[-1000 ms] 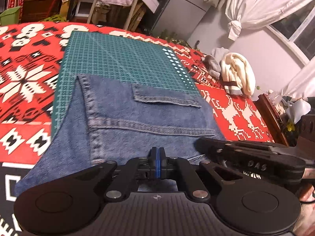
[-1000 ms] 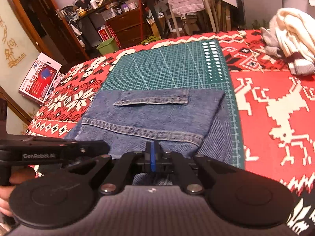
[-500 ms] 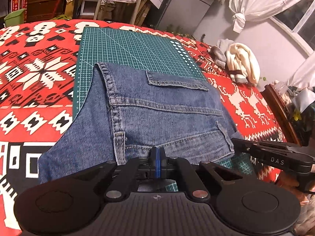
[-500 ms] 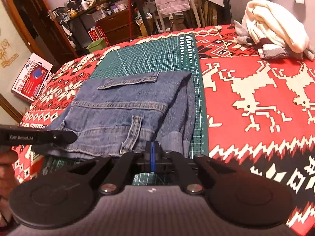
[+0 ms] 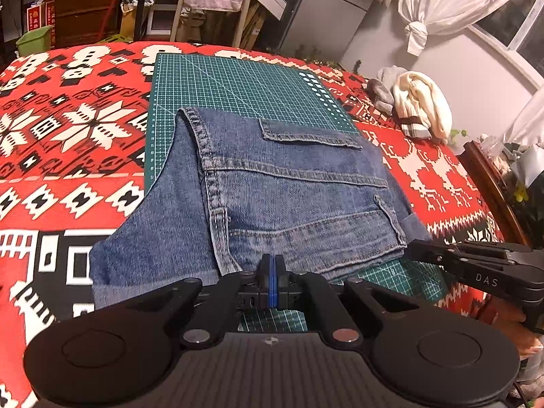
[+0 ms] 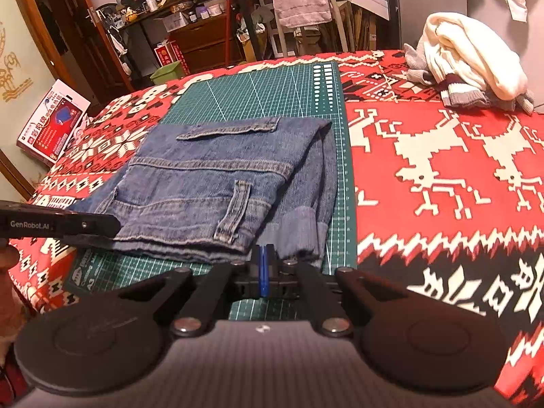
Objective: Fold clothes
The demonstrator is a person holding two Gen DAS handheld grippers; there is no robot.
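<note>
Both tongs, left (image 5: 272, 273) and right (image 6: 264, 261), are now pulled back from the jeans (image 5: 289, 190), clenched on nothing; the fold looks finished on the mat (image 5: 238, 85).

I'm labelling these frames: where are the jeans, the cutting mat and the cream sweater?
jeans (image 5: 289, 190): left wrist view, on the seat panel.
cutting mat (image 5: 238, 85): left wrist view, on its bare far half.
cream sweater (image 6: 476, 54): right wrist view, on its body.

A: Where are the jeans (image 5: 292, 190)?
B: Just ahead of both closed jaws, folded flat.
A: Which side is up?
B: Blue denim, back pocket flap farthest, waistband and belt loop nearest.
</note>
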